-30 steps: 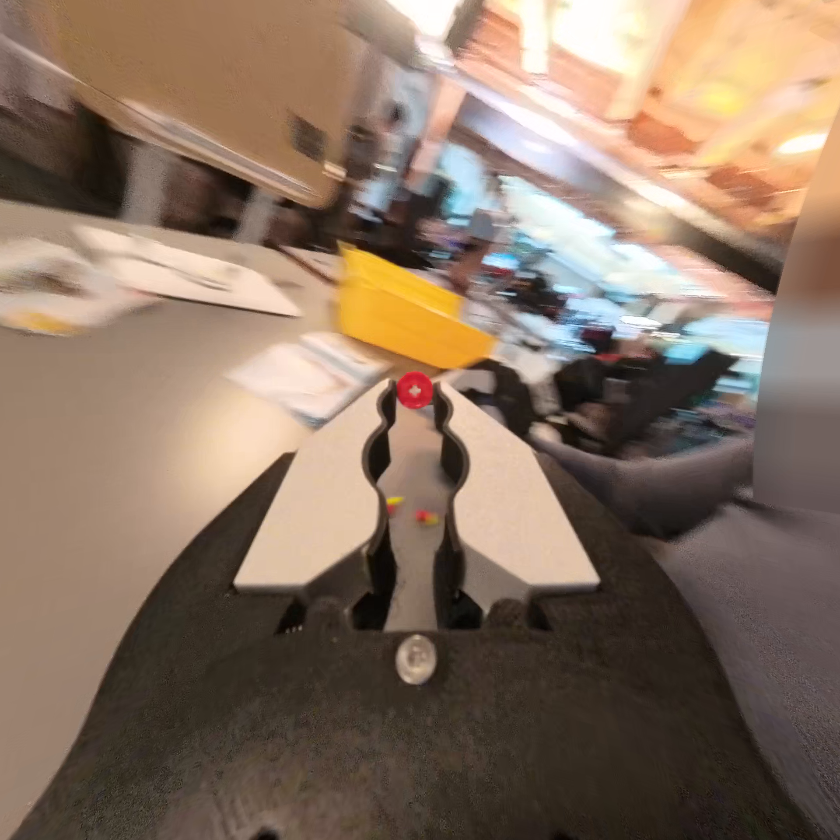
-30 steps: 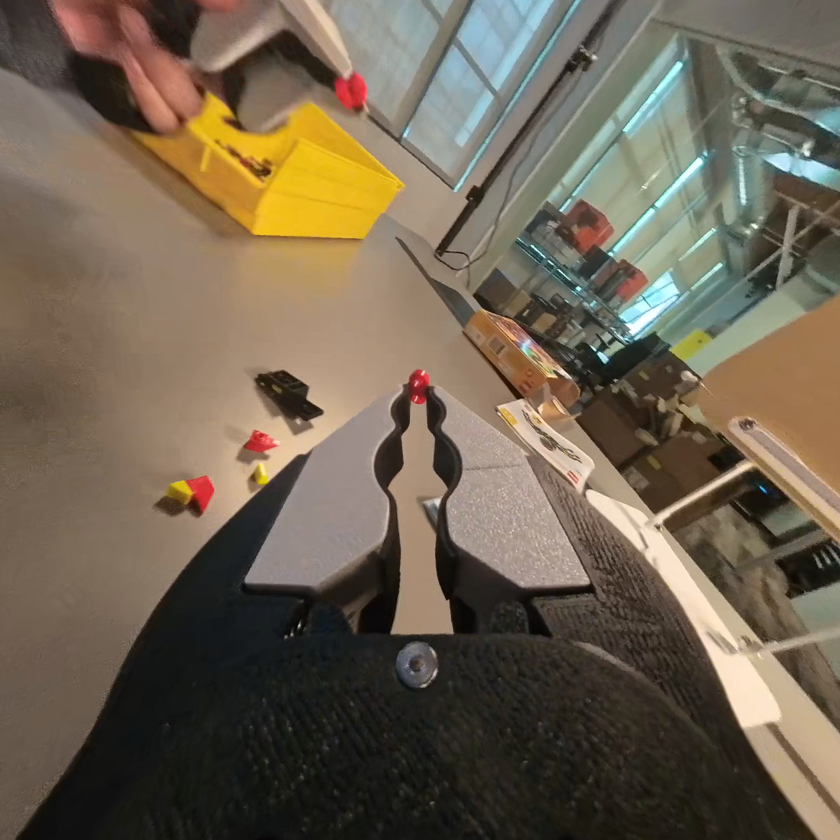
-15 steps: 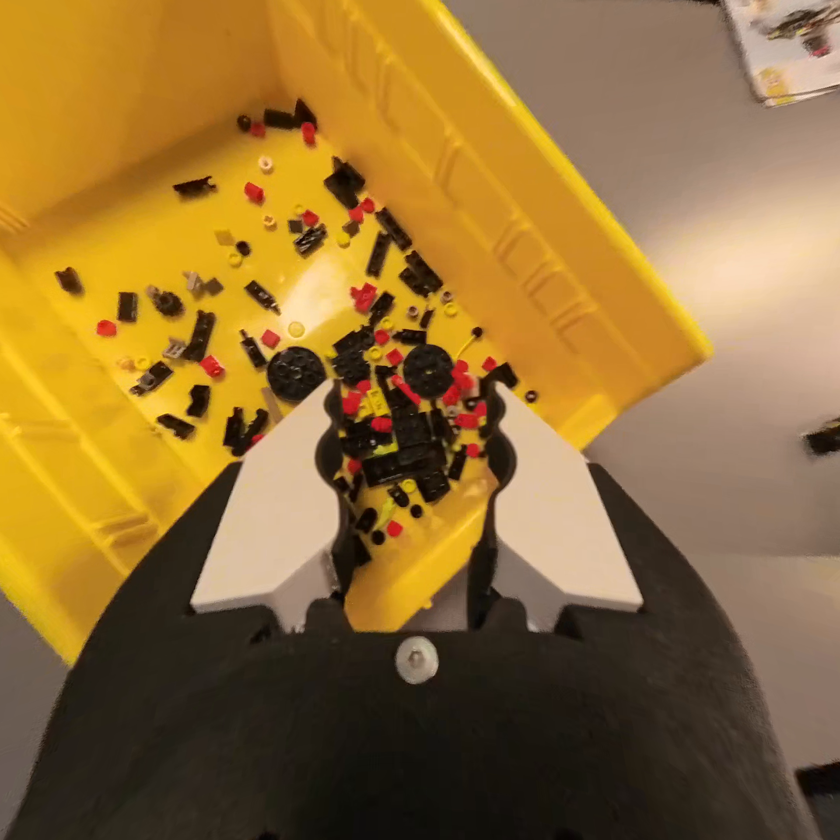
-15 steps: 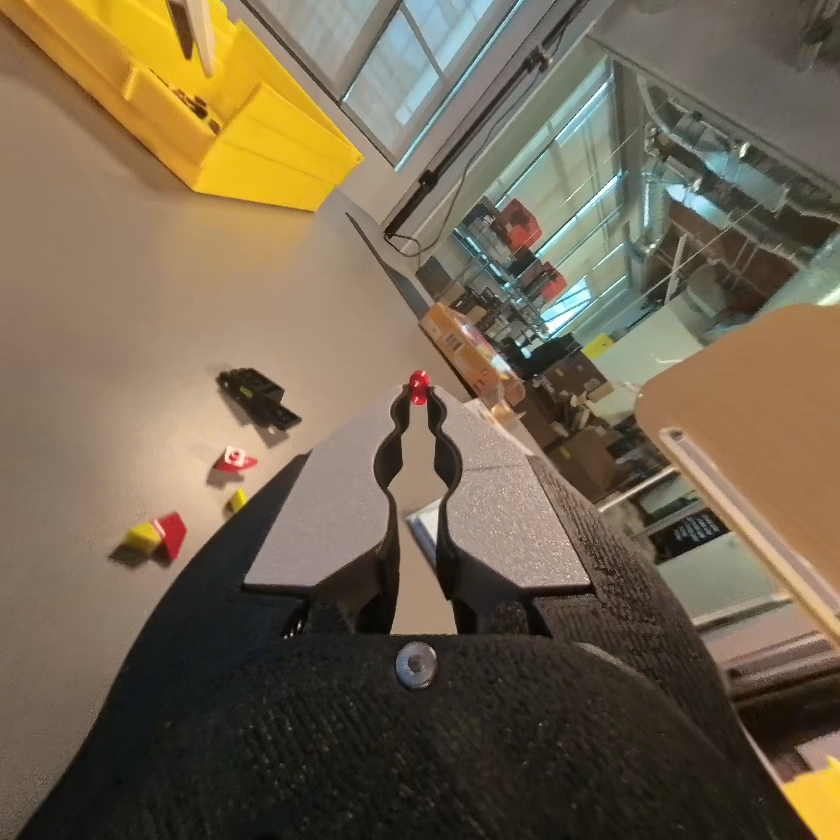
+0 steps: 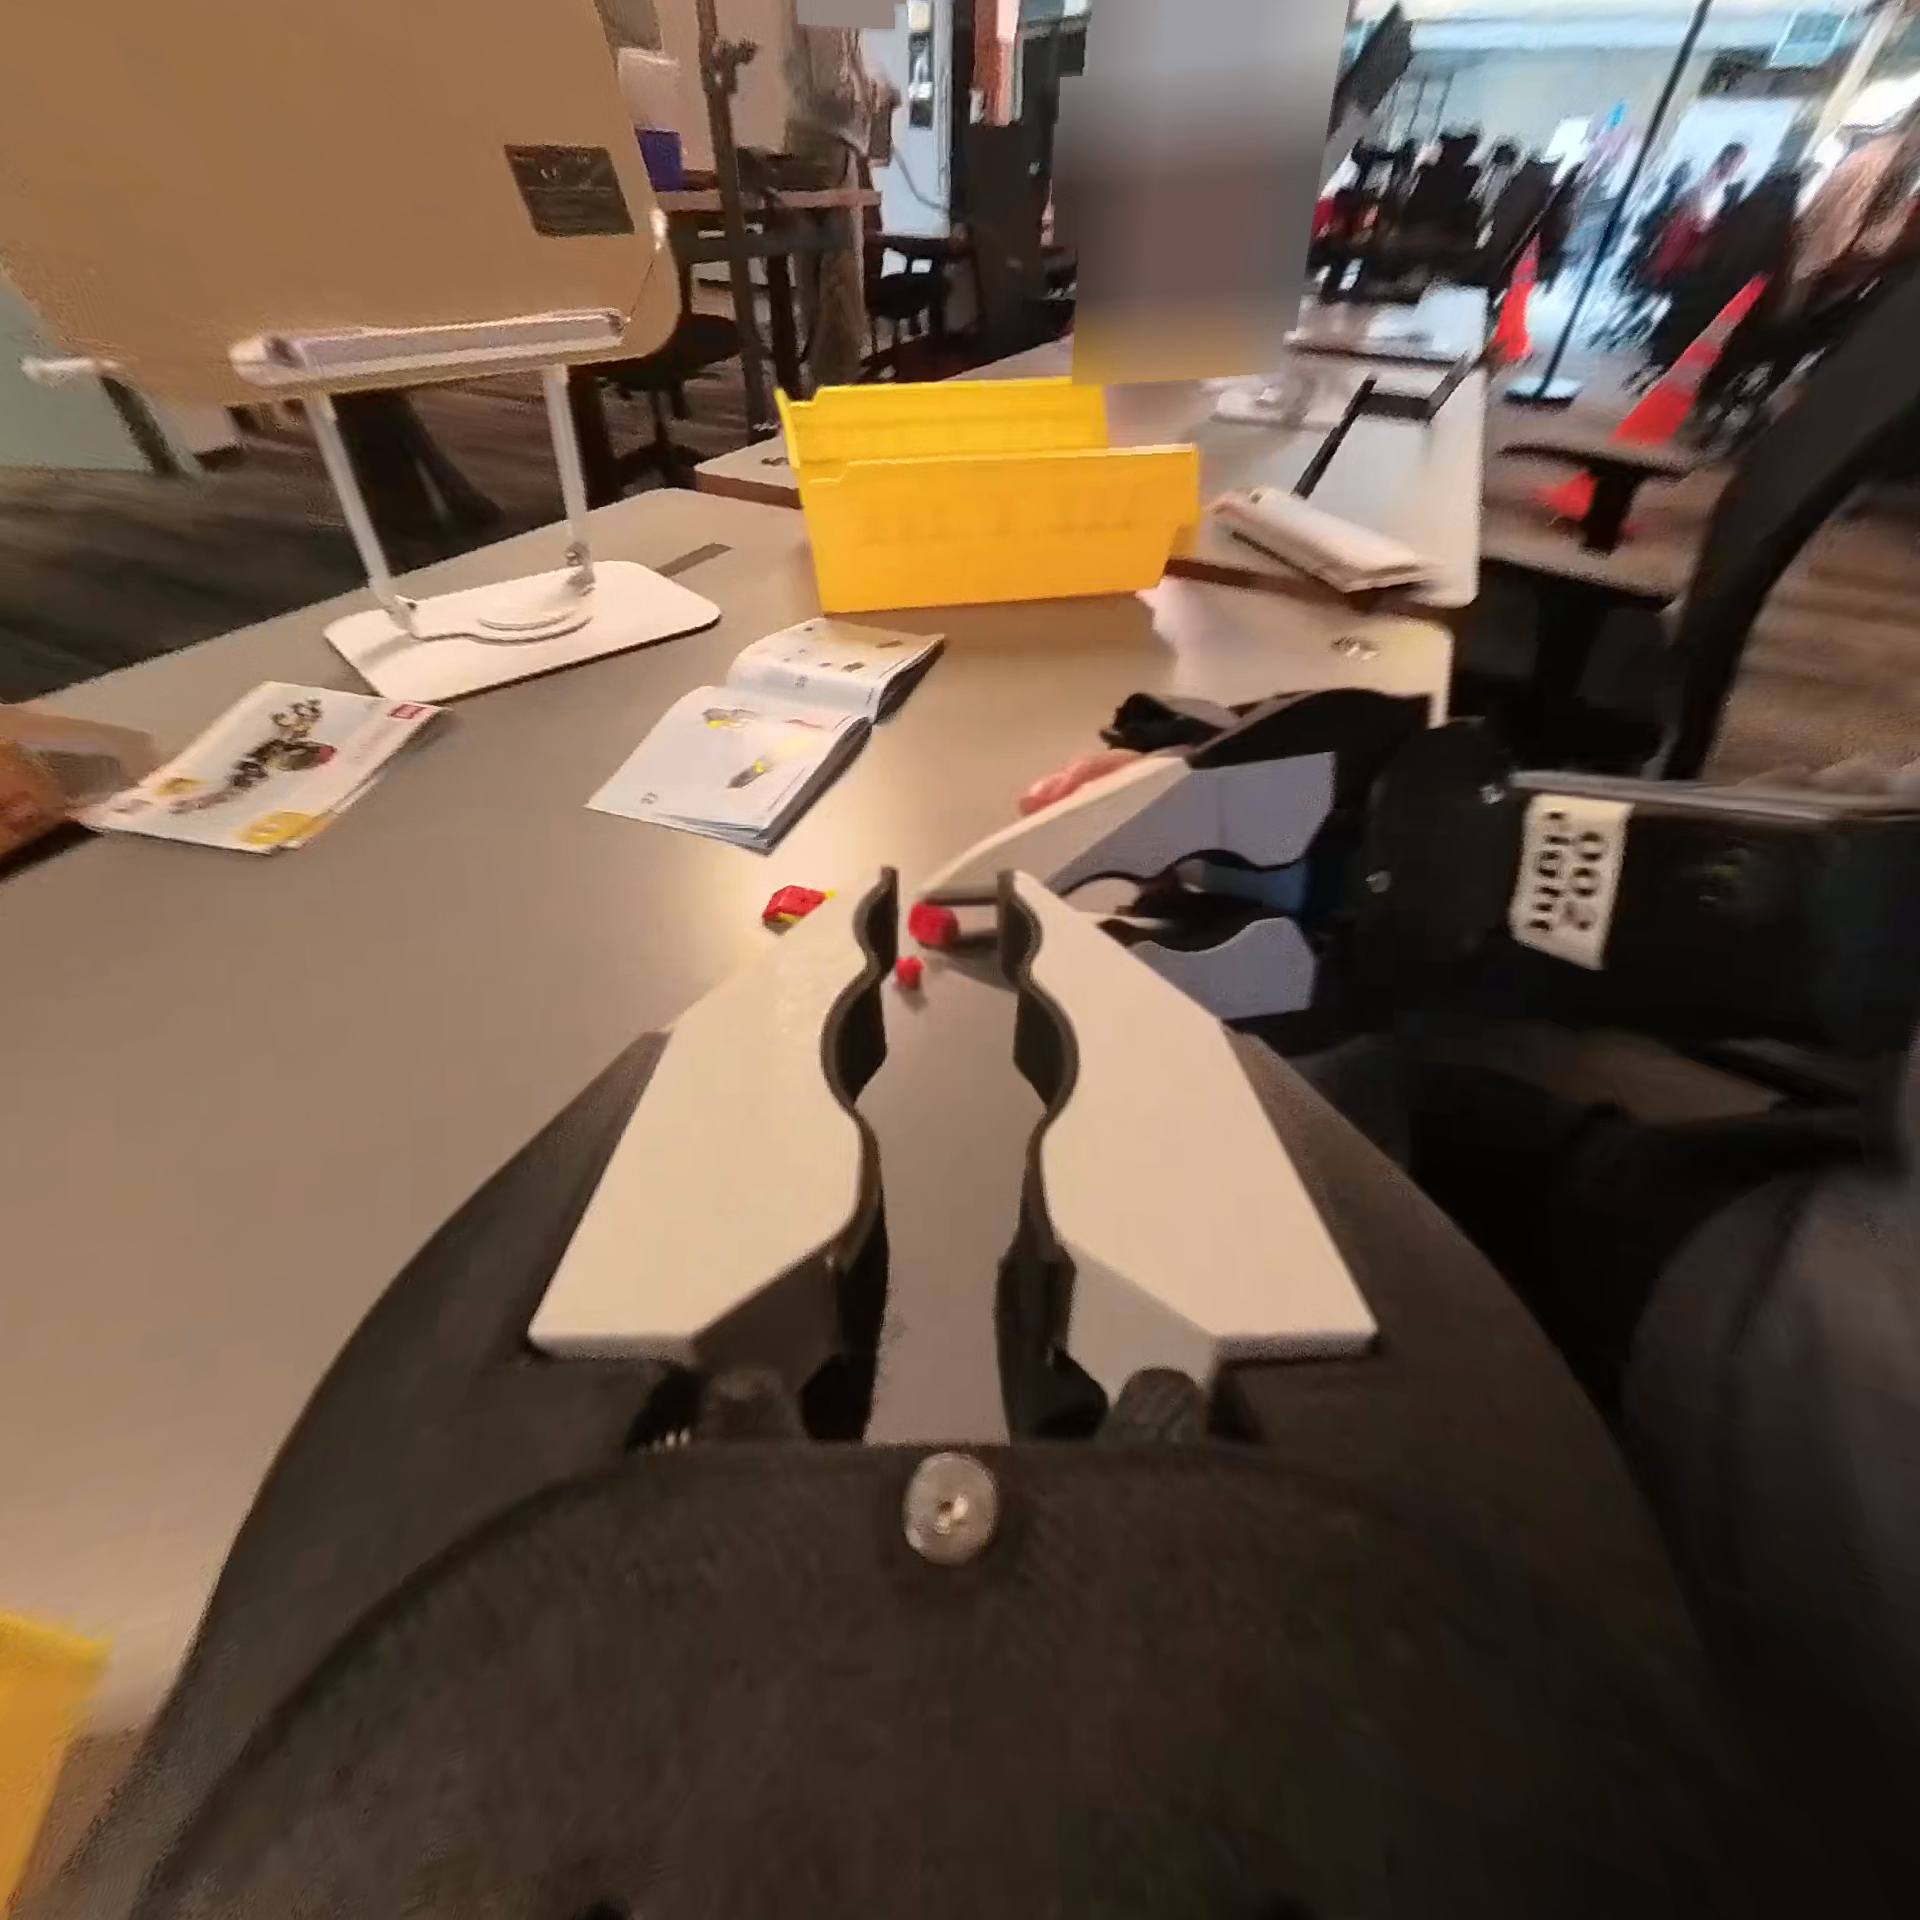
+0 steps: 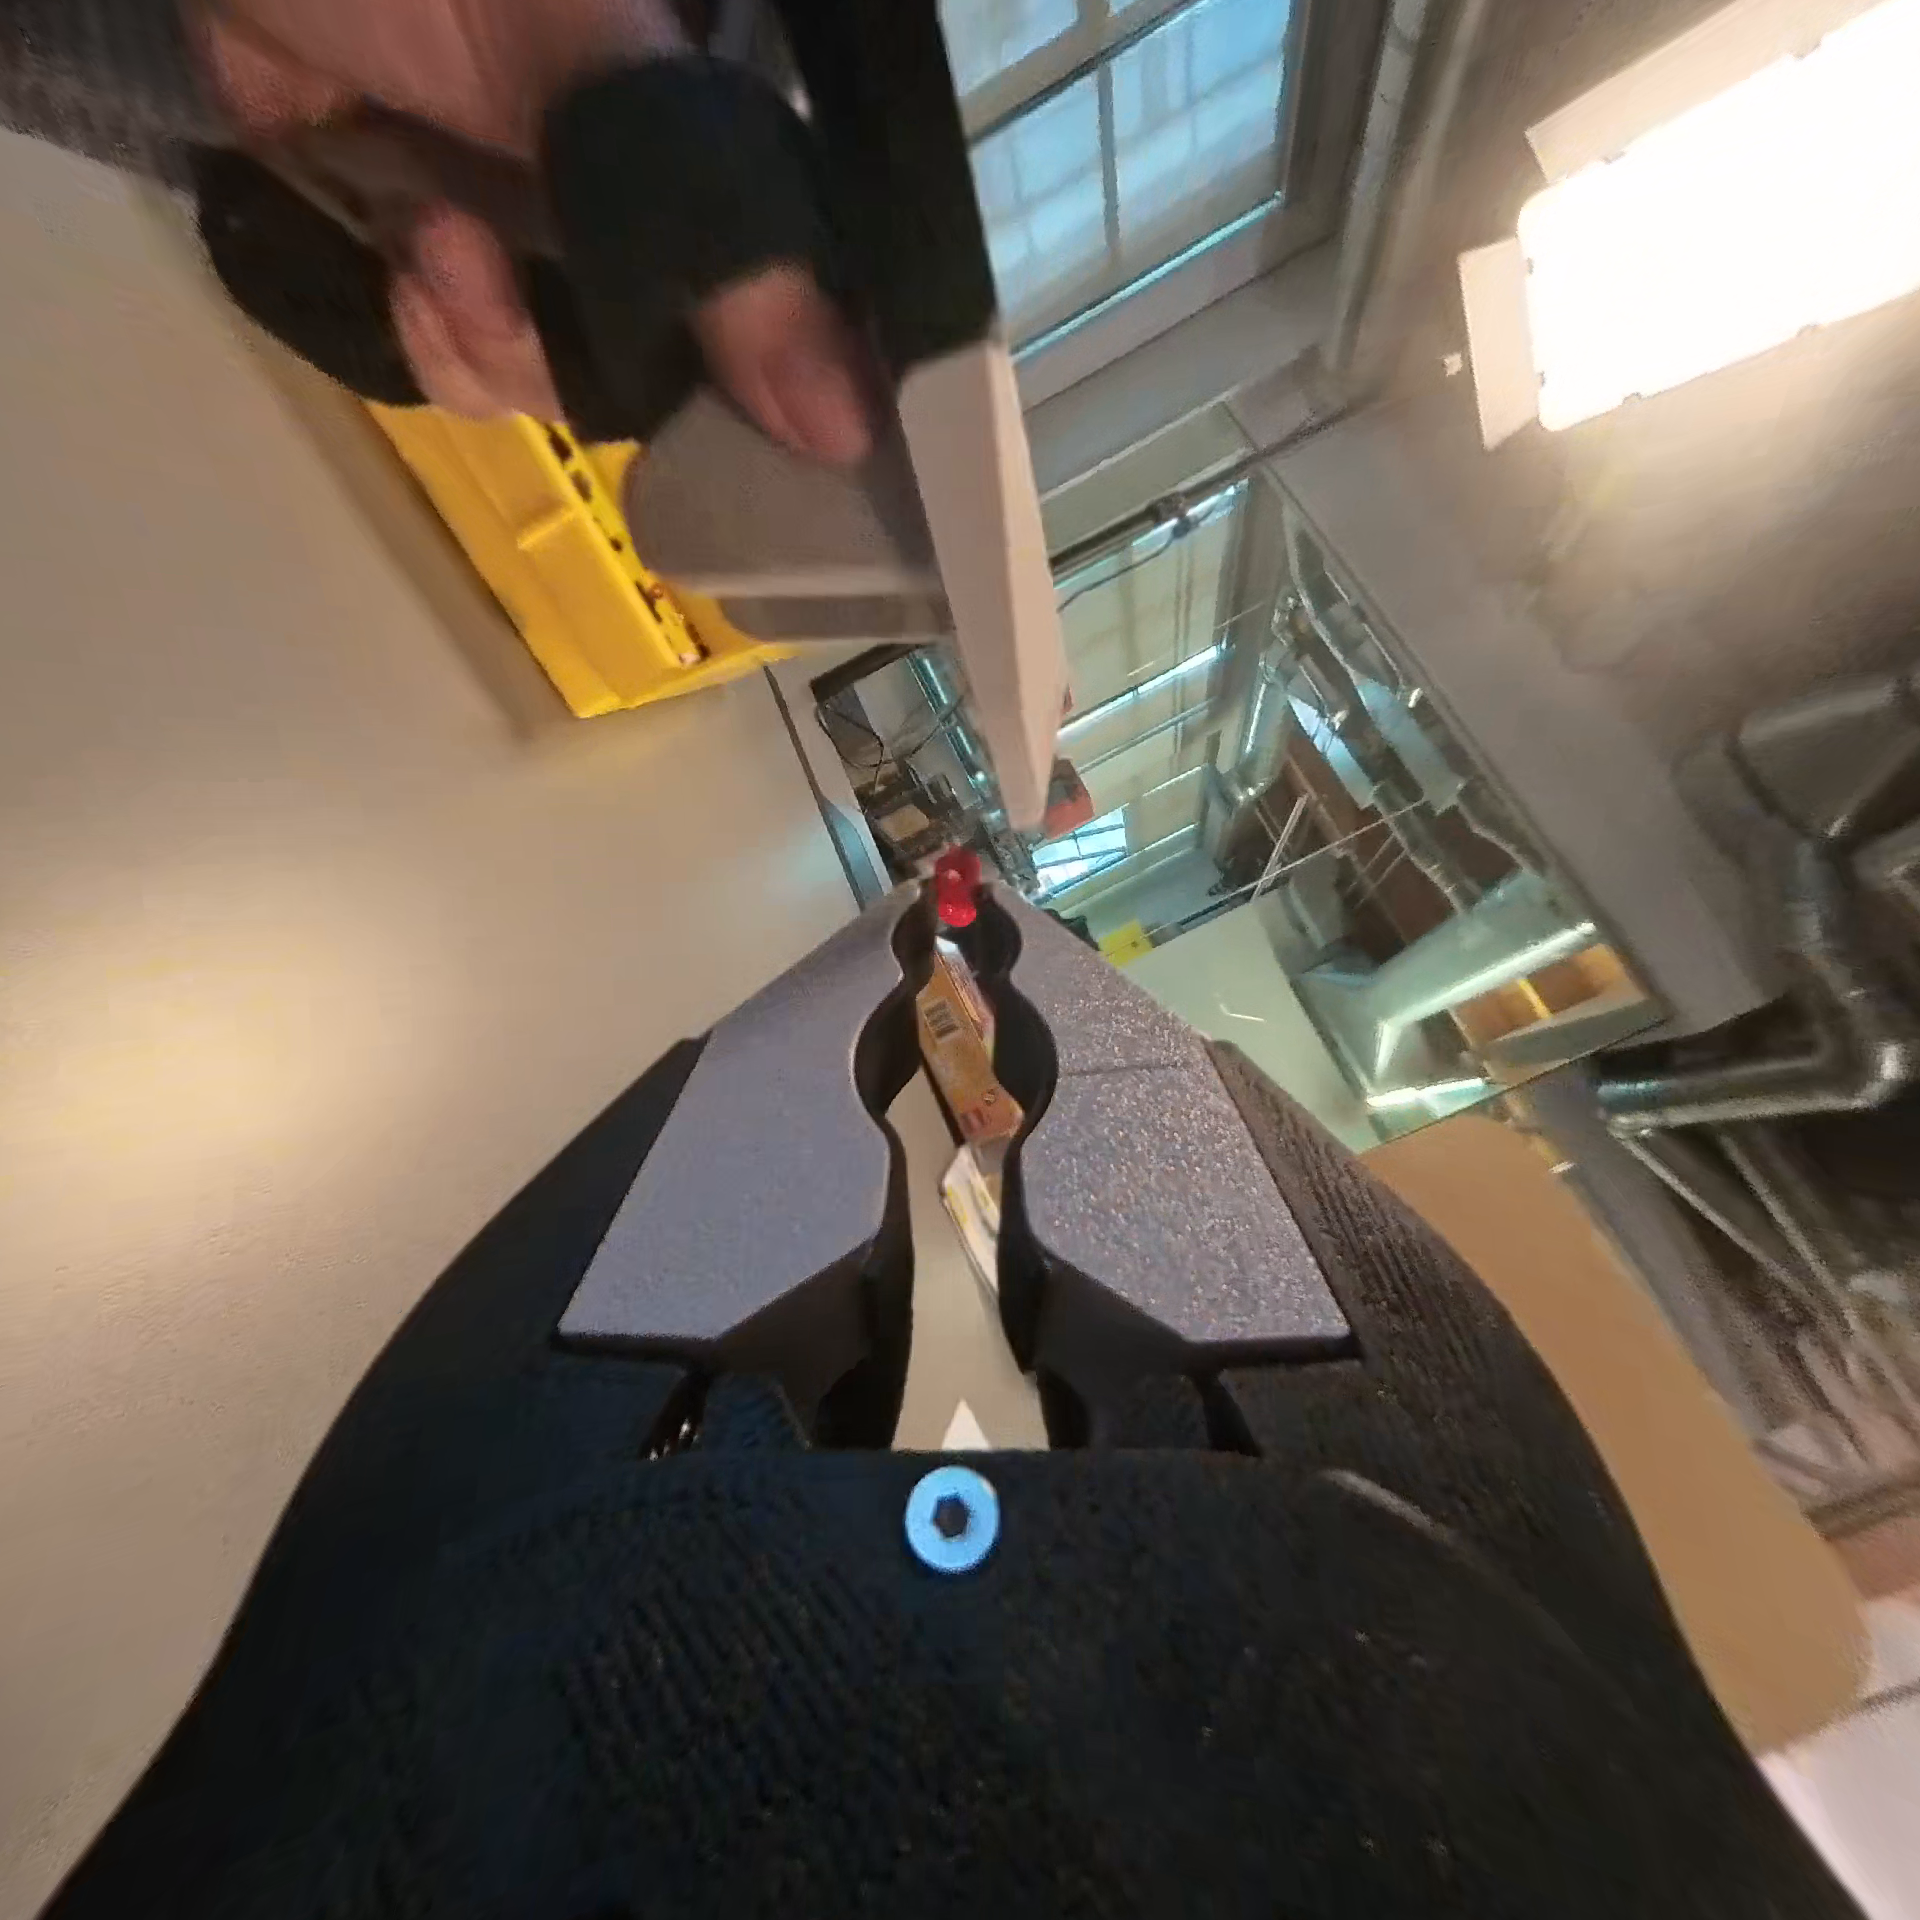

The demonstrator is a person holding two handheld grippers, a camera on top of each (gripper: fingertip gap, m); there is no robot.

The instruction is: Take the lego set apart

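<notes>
My right gripper [image 6: 956, 914] is shut on a small red Lego piece [image 6: 956, 896] at its tips and is tilted up off the table. In the left wrist view my left gripper [image 5: 948, 935] is open and empty, low over the grey table [image 5: 312, 1039]. It faces the right gripper's fingers [image 5: 1091, 821], whose red piece [image 5: 932, 923] shows between my left fingertips. A tiny red piece [image 5: 909, 971] and a red-and-yellow piece [image 5: 795, 902] lie on the table just ahead. In the right wrist view the left gripper's white finger [image 6: 997, 582], held by a hand, hangs just above the red piece.
A yellow bin [image 5: 987, 520] stands at the far side of the table, and another yellow bin [image 6: 582, 582] shows behind the hand. Two instruction booklets [image 5: 769, 738] [image 5: 260, 769] and a white stand base [image 5: 520, 623] lie to the left. An orange box [image 6: 961, 1039] lies beyond the right fingers. Both grippers' tips are close together, under 4 cm apart.
My left gripper held a red round piece, opened over the yellow bin, and has come back empty to face the right gripper. The right gripper keeps its red piece and has tilted upward.
</notes>
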